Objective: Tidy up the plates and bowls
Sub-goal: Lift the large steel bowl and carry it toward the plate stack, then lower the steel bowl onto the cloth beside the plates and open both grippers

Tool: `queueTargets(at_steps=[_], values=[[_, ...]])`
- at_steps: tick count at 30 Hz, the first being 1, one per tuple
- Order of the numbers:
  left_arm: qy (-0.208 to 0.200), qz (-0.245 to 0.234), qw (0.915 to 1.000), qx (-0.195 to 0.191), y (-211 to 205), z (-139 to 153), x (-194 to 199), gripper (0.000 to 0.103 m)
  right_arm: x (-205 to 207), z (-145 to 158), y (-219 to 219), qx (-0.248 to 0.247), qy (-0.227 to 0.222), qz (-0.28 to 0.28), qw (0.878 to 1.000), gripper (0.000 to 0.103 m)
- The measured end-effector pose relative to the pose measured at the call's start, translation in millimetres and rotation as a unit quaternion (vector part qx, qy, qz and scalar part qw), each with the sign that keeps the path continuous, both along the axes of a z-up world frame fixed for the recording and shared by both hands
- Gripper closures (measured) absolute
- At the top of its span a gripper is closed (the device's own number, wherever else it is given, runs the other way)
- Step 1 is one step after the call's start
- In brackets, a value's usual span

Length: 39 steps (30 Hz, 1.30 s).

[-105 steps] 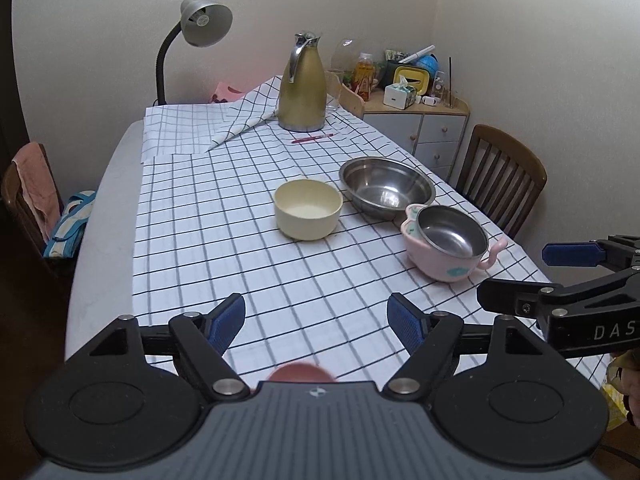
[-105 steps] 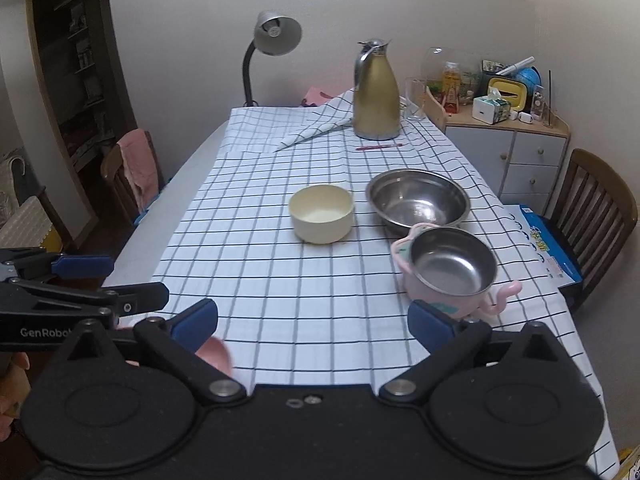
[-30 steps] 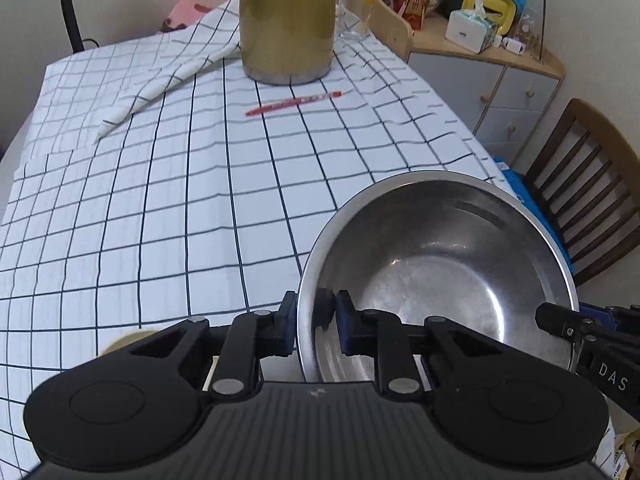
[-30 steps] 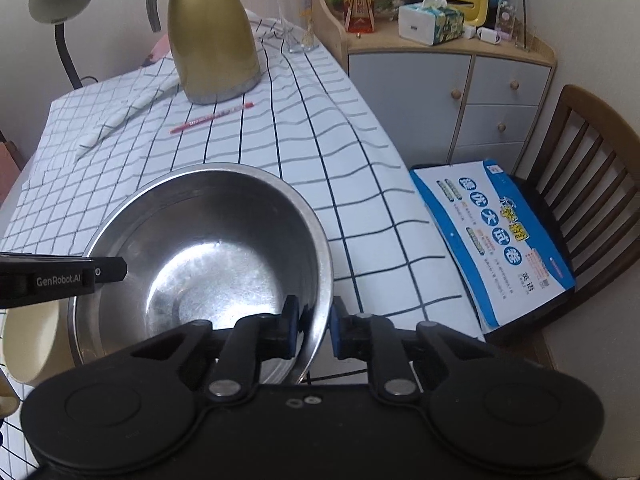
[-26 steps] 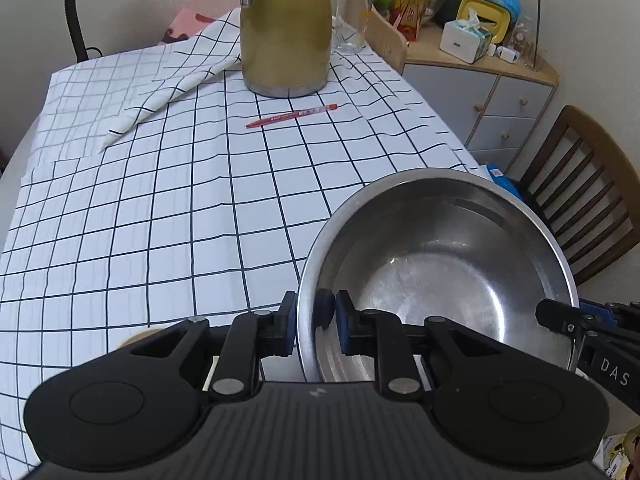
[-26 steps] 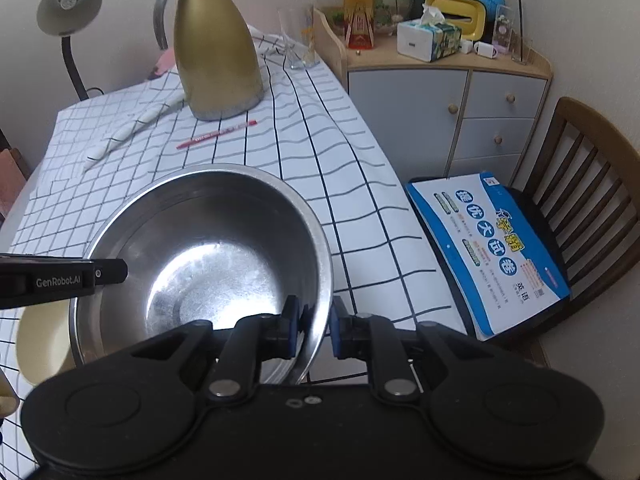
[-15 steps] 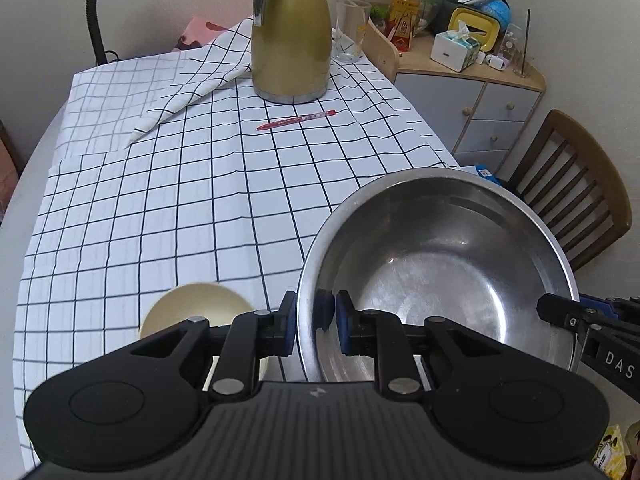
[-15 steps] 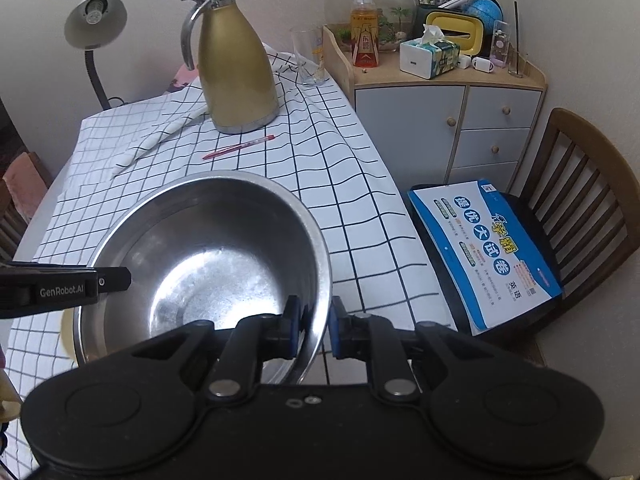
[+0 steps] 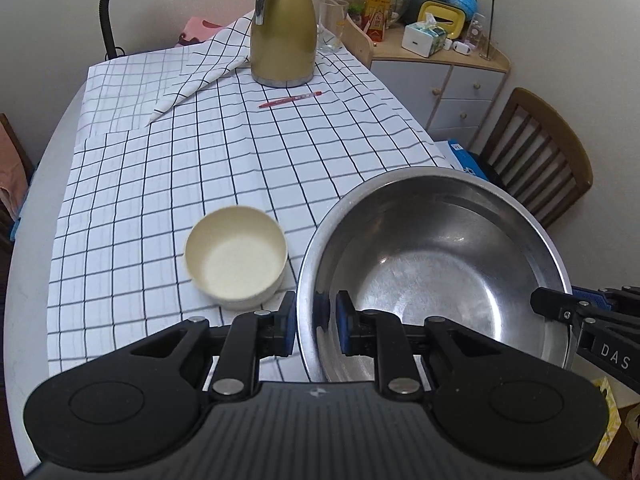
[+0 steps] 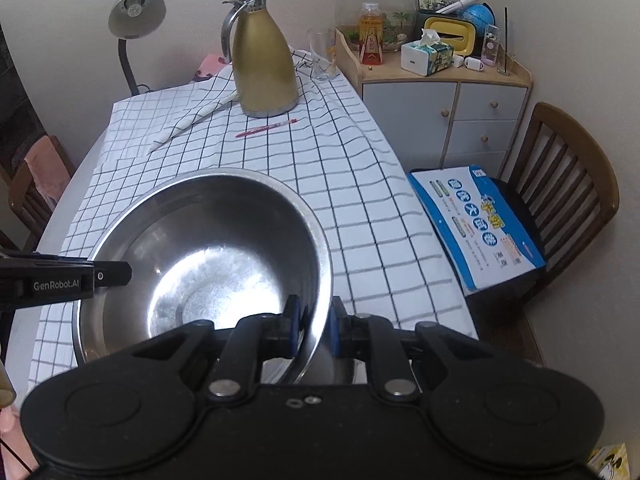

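Note:
A large steel bowl [image 9: 436, 264] hangs above the checked tablecloth, carried by both grippers. My left gripper [image 9: 313, 322] is shut on its left rim, one blue pad inside the wall and one outside. My right gripper [image 10: 313, 322] is shut on the opposite rim of the same steel bowl [image 10: 208, 256]. Each gripper shows in the other's view at the bowl's far side. A cream bowl [image 9: 236, 256] stands upright on the cloth, left of the steel bowl and lower. The pink-handled bowl from earlier is out of sight.
A gold jug [image 9: 282, 30] stands at the far end with a red pen [image 9: 290, 100] before it and a glass [image 9: 331, 26] beside. A desk lamp [image 10: 134, 28] rises at the far left. A wooden chair [image 10: 560, 200] with a blue box [image 10: 476, 224] is right of the table.
Both grippers have lifted the steel bowl higher and drawn it back toward the near end. The cream bowl has come into the left wrist view, and more of the table shows.

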<state>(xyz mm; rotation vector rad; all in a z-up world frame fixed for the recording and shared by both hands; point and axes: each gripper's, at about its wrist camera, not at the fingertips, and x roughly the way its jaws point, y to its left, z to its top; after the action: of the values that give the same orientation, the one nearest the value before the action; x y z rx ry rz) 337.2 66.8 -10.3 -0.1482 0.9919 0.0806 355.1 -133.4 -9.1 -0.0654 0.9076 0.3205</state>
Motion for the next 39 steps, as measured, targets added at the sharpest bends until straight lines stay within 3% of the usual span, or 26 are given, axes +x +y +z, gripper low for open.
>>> queueTargets(at_steps=[9,21,29,39], values=[[0.01,-0.031,0.9994,-0.008,0.2,5.3,-76.7,0.084,-70.5,5.7,2.7,0.006,0.013,-0.005,1.0,0.088],[0.028,-0.08,0.9963,-0.012,-21.2,-29.9,-162.9,0.084,-150.6,-25.6,-11.4,-0.015,0.038,-0.004,0.999,0.087],[0.062,-0.089,0.9939,-0.021,-29.0,-69.1,-190.3,0.084,-183.4,-59.4,-21.3,-0.017,0.062,-0.013,0.998,0.087],[0.073,-0.09,0.9932,-0.013,-34.5,-104.9,-199.4,0.084,-196.5,-98.3,-26.4,-0.019,0.075,-0.007,0.997,0.087]])
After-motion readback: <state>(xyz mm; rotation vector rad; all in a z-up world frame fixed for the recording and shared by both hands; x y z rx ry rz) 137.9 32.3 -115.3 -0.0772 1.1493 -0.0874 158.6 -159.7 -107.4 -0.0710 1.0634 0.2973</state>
